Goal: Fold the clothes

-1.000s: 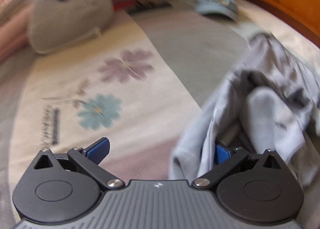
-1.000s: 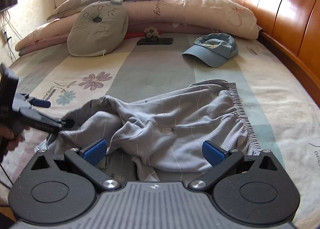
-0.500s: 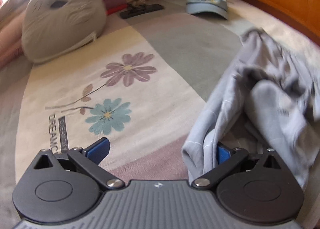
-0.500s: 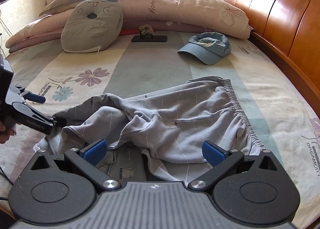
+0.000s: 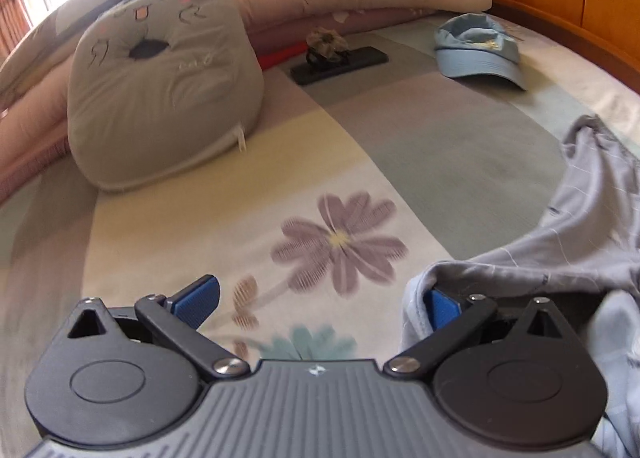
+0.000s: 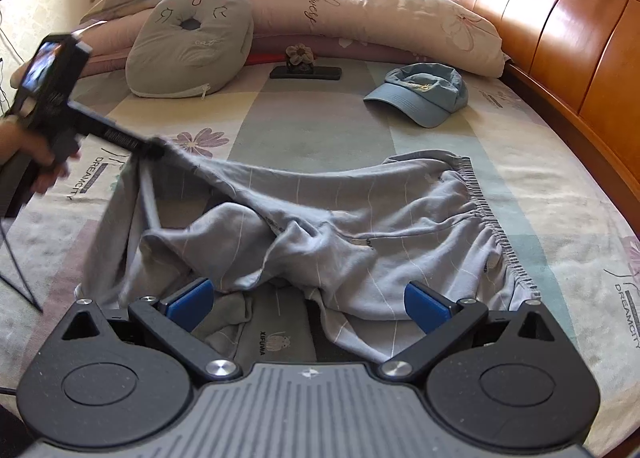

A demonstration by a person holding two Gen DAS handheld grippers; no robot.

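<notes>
A grey garment point(image 6: 400, 226) with an elastic waistband lies crumpled on the bed, its waistband to the right. My left gripper point(image 5: 318, 300) is open, and an edge of the garment point(image 5: 580, 242) hangs over its right finger only. In the right wrist view a hand holds the left gripper point(image 6: 156, 148) raised at the left, with the cloth pulled up into a taut ridge. My right gripper point(image 6: 308, 298) is open just above the garment's near edge, and nothing is pinched between its fingers.
On the flowered bedsheet point(image 6: 304, 126) behind the garment lie a blue cap point(image 6: 420, 96), a dark flat phone point(image 6: 306, 72) and a grey cat cushion point(image 6: 192, 46). Rolled quilts point(image 6: 360, 18) line the back. A wooden headboard point(image 6: 560, 38) runs along the right.
My left gripper has risen and moved away from the bed's near edge, lifting the garment's left edge off the sheet and stretching it. The right gripper has barely moved.
</notes>
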